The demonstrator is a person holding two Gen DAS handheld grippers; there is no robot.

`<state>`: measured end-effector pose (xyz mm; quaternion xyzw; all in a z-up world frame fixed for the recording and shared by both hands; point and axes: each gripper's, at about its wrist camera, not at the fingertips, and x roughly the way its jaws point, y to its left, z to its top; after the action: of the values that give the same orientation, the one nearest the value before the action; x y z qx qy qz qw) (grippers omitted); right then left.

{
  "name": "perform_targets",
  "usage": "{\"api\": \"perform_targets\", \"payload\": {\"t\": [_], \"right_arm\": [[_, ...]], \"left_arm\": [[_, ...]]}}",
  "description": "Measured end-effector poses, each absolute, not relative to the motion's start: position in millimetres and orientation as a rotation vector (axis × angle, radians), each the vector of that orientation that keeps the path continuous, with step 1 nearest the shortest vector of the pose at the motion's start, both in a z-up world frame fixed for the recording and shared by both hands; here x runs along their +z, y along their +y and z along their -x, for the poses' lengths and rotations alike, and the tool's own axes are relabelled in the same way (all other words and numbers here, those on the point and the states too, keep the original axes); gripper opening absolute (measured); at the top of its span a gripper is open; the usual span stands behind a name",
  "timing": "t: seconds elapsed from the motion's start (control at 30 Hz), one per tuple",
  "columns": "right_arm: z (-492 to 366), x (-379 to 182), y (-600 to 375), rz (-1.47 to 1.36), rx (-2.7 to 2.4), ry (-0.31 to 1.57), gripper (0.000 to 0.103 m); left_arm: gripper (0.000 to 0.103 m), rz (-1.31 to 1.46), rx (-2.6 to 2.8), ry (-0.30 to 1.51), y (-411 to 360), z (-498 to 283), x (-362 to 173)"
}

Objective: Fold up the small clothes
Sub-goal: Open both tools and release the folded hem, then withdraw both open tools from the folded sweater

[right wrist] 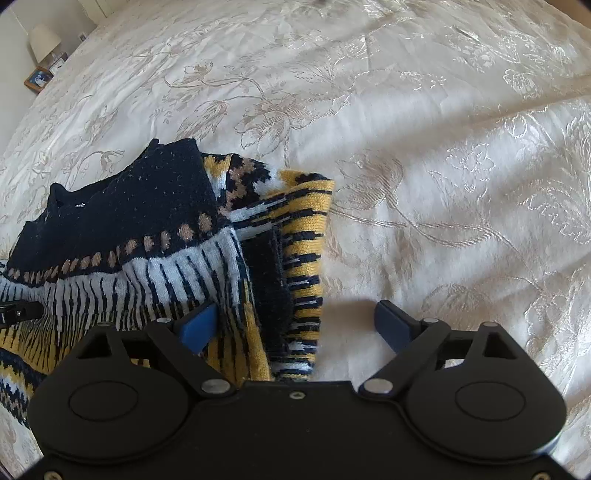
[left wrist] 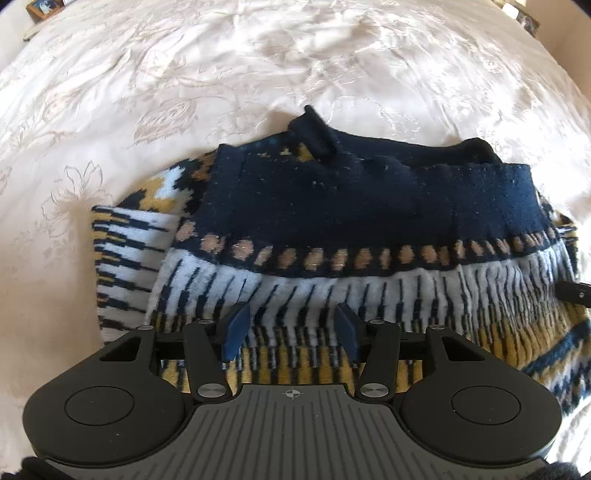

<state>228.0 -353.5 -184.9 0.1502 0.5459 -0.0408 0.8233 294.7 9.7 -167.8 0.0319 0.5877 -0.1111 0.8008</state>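
A small knitted sweater (left wrist: 332, 206) in navy, white, yellow and tan lies partly folded on the cream bedspread (left wrist: 221, 74). Its navy top part faces away from me and a sleeve is tucked at the left. My left gripper (left wrist: 291, 328) hovers over the white-and-yellow striped band, jaws apart, pads not pressing the knit. In the right wrist view the sweater (right wrist: 147, 229) fills the left half. My right gripper (right wrist: 295, 323) stands wide open across its folded right edge, one finger over the knit, the other over bare bedspread. A black tip of the right gripper (left wrist: 572, 291) shows at the left view's right edge.
The embroidered floral bedspread (right wrist: 443, 184) spreads far around the sweater. A lamp (right wrist: 44, 40) and a framed picture (right wrist: 37, 79) stand on a bedside stand at the upper left. The same picture frame (left wrist: 40, 9) shows at the top left of the left view.
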Motion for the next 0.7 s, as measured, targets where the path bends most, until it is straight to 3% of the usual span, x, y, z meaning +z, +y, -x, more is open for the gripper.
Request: {"api": "perform_targets", "payload": {"t": [0.13,0.2,0.33,0.47,0.7], "right_arm": [[-228.2,-187.6,-353.8,-0.339,-0.078,1.156,0.096],[-226.9,-189.2,-356.0,-0.352,-0.065,1.152,0.098],[-226.4,-192.7,-360.1,-0.392,-0.039,1.141,0.102],[-222.5,-195.3,-364.6,-0.429,-0.012,1.119,0.103],[-213.1,-200.0,-378.8,-0.507,0.058,1.069,0.103]], "left_arm": [[0.057,-0.061,-0.258,1.269,8.1,-297.4,-166.1],[0.074,-0.076,-0.278,1.275,1.7,-297.3,-167.4],[0.083,-0.119,-0.278,1.278,-13.5,-294.8,-175.2],[0.1,-0.064,-0.271,1.293,-14.8,-298.5,-179.3],[0.102,-0.05,-0.234,1.275,-23.8,-300.2,-185.4]]}}
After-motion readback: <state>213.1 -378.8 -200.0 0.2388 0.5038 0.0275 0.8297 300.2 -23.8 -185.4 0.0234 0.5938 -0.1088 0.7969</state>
